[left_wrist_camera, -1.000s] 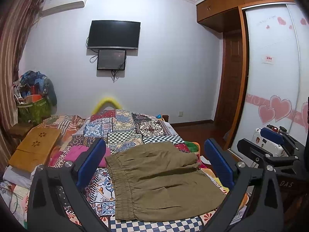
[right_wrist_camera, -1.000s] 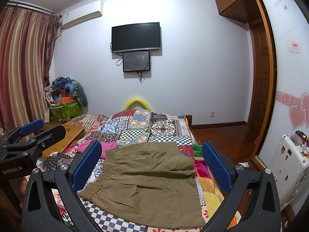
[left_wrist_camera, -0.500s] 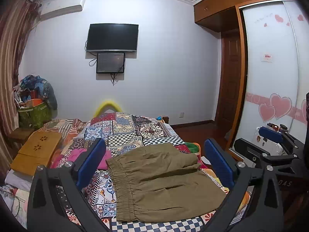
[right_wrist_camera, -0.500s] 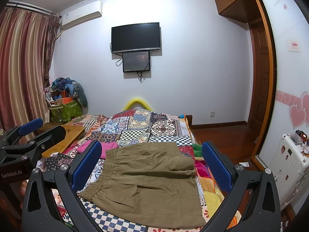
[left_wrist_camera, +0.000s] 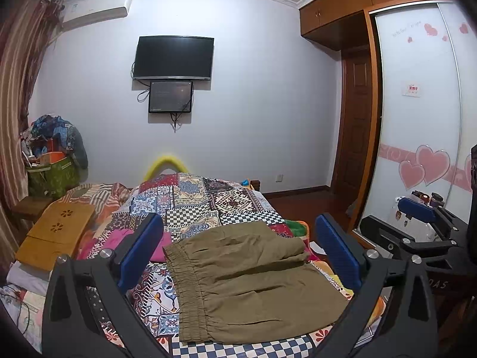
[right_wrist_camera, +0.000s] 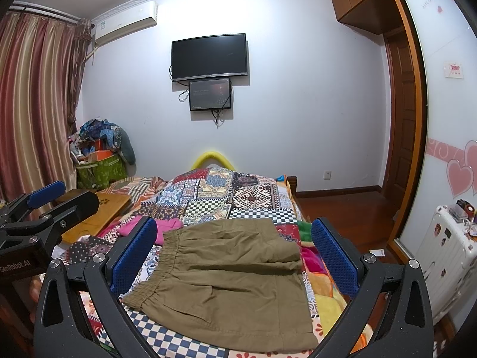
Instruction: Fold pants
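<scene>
- Left wrist view: the left gripper point(left_wrist_camera: 238, 249), black frame with blue padded fingers point(left_wrist_camera: 140, 250), is spread wide with nothing between the pads, held up above the bed.
- The olive-green pants with the elastic waistband point(left_wrist_camera: 247, 280) lie folded on the colourful patchwork quilt point(left_wrist_camera: 190, 200), near the close end of the bed. Waistband runs down the left side, and one folded layer sits on top of the far half.
- A pink cloth point(left_wrist_camera: 119, 238) lies just left of the pants, partly hidden behind the left finger.
- A light wooden lap table with flower cut-outs point(left_wrist_camera: 56, 232) sits at the bed's left edge.
- The other gripper pokes in from the right, over by the white sliding wardrobe door with pink hearts point(left_wrist_camera: 423, 167).
- Right wrist view: the right gripper point(right_wrist_camera: 234, 252) looks the same, blue pads point(right_wrist_camera: 332, 253) far apart, holding nothing, hanging above the pants point(right_wrist_camera: 229, 283).
- From here the pants look like a neat rectangle, waistband at the left, lying flat on the quilt point(right_wrist_camera: 208, 194), with the checkered blue and white patch right under their near edge.
- The left gripper point(right_wrist_camera: 44, 205) shows at the left edge, well off to the side of the pants, also gaping.
- On the back wall there's a black flat TV point(right_wrist_camera: 208, 56) with a smaller dark screen just under it.
</scene>
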A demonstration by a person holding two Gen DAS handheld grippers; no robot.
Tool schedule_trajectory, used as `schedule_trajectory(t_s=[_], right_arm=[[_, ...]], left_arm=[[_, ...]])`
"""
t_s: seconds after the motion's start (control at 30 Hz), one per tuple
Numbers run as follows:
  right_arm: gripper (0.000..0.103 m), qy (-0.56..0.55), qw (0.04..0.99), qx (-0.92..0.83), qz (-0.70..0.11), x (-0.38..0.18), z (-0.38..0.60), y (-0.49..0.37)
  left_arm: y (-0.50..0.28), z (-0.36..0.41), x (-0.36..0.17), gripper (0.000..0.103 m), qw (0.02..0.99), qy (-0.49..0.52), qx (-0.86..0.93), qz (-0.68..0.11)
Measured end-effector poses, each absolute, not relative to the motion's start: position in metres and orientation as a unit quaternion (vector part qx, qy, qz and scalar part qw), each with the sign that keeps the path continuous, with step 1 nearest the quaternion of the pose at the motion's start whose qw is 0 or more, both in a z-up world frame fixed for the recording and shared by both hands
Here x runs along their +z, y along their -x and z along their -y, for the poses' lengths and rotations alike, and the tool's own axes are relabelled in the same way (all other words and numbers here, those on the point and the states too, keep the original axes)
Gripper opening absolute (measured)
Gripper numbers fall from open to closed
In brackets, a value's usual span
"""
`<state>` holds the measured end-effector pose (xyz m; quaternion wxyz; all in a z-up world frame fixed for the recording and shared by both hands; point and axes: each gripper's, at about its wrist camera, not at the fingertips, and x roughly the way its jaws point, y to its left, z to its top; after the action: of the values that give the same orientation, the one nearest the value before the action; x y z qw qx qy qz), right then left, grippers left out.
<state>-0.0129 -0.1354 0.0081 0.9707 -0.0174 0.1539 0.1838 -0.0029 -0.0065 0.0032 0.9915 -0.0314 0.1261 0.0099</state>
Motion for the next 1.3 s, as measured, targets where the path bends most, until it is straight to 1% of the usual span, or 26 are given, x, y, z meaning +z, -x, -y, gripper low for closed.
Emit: schedule_trajectory(t_s=[0.53, 0.73, 0.8, 0.9, 1.13, 1.27, 1.3], right_arm=[[0.103, 0.016, 0.969, 0.183, -0.166, 0.004, 0.134, 0.005], [0.103, 0.03, 0.97, 0.167, -0.175, -0.006, 0.138, -0.003], [0.103, 0.048, 0.972, 0.144, -0.181, -0.012, 0.143, -0.008], [0.103, 0.066, 0.97, 0.111, -0.208, -0.029, 0.158, -0.02], [0.103, 0.072, 0.939, 0.066, -0.33, -0.088, 0.197, -0.051], [0.103, 0.067, 0.914, 0.065, -0.396, -0.121, 0.208, -0.063], [0.102, 0.068, 0.91, 0.066, -0.405, -0.125, 0.209, -0.065]], left_arm=[[-0.007, -0.001, -0.002, 0.103, 0.99, 0.041, 0.009, -0.138], [-0.022, -0.013, -0.016, 0.103, 0.986, 0.039, 0.005, -0.16], [-0.032, -0.022, -0.028, 0.103, 0.983, 0.033, 0.017, -0.18], [-0.055, -0.045, -0.055, 0.103, 0.971, 0.037, 0.034, -0.233], [-0.09, -0.095, -0.123, 0.103, 0.936, 0.065, 0.061, -0.339], [-0.101, -0.112, -0.165, 0.094, 0.91, 0.099, 0.055, -0.399], [-0.1, -0.111, -0.171, 0.093, 0.906, 0.104, 0.051, -0.407]])
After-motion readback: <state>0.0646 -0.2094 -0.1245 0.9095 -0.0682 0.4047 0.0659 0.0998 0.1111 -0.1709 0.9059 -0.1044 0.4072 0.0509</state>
